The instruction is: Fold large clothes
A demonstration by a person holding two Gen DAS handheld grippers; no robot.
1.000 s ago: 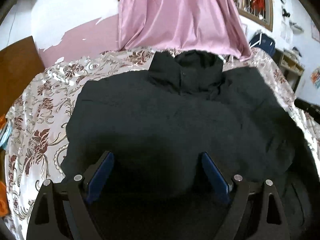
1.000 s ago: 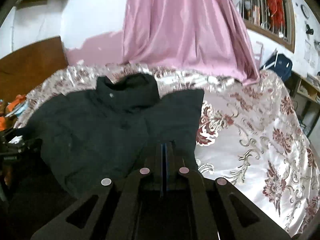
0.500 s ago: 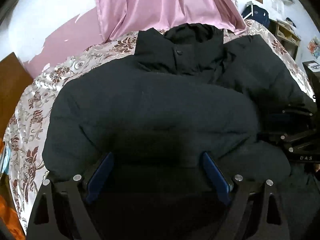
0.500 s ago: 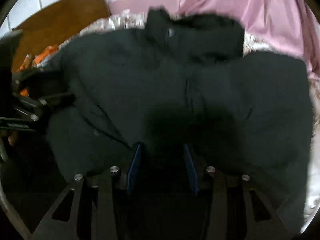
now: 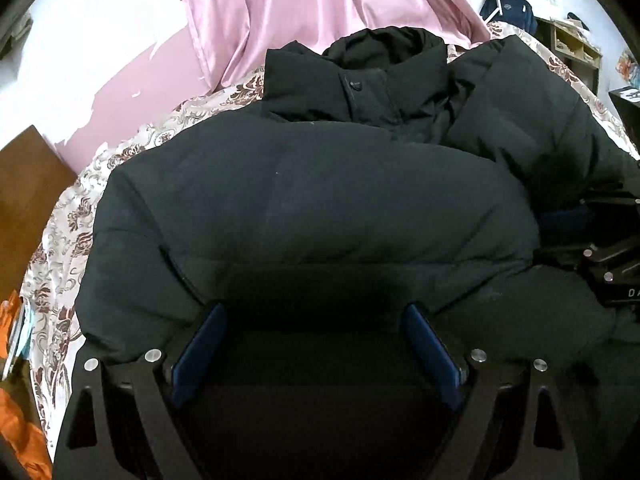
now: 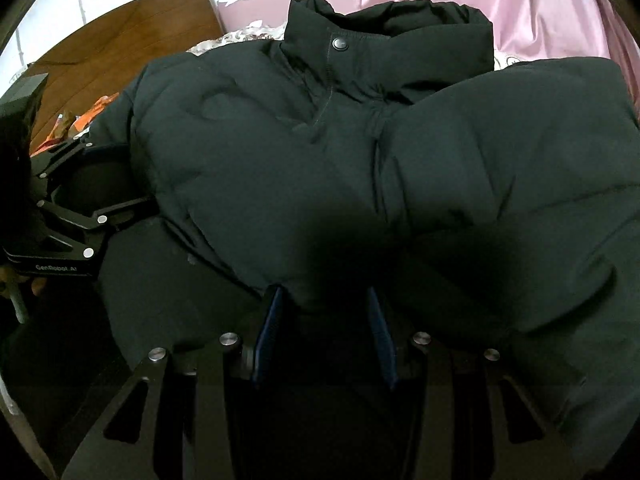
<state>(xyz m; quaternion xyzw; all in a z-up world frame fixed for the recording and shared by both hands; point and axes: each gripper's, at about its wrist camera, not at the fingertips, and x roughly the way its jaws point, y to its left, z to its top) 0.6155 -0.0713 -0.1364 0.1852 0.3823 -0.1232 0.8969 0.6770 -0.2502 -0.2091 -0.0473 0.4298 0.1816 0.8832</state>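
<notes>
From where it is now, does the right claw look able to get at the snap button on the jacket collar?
Probably yes. The snap button lies exposed on the black jacket, straight ahead of the right claw, nothing covering it.

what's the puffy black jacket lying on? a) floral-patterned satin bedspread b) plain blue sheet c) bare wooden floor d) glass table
a: the puffy black jacket lies spread on a shiny cream bedspread with dark red floral print, which shows along the jacket's left side in the left wrist view.
</notes>
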